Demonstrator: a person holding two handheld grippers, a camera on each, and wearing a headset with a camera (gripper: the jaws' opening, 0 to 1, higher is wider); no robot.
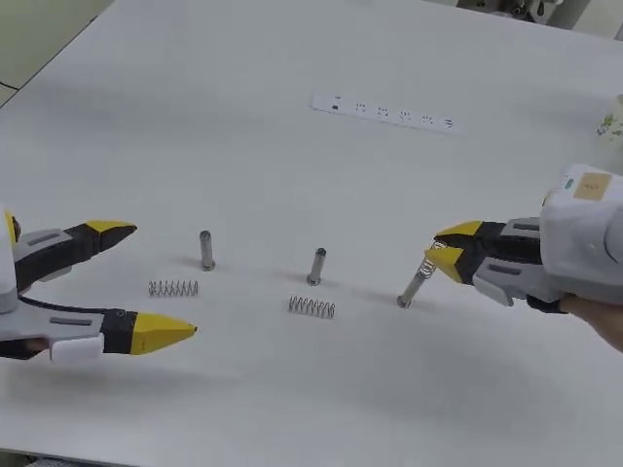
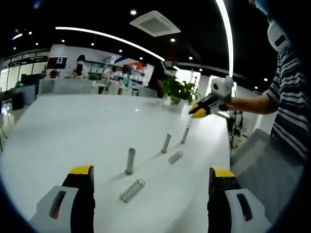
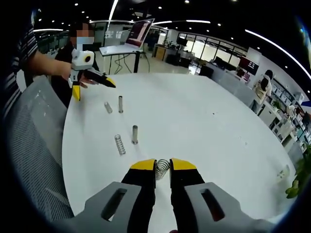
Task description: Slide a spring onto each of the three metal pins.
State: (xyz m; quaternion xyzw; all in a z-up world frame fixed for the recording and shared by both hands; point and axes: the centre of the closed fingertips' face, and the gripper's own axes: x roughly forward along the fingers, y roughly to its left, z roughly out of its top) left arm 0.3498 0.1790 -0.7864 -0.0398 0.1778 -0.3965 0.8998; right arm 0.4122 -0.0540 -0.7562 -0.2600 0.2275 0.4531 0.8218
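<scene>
Bright, even light falls from long ceiling strips (image 2: pixel 97 34) and small spot lamps (image 2: pixel 133 12). The white table (image 1: pixel 292 165) carries only faint shadows beside the pins (image 1: pixel 206 250) (barely grey). Both gripper views bend hard at their edges, and far detail goes soft.

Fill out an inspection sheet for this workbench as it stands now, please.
Surface: white table.
Job's things: left pin and middle pin upright, bare; right pin tilted, held spring at its top; left spring and middle spring lying loose.
Clutter: power strip at the far side.
Grippers: left gripper open, holding nothing; right gripper shut on the held spring.
Cables: nothing seen.
Surroundings: open office, mesh chair, plant.
</scene>
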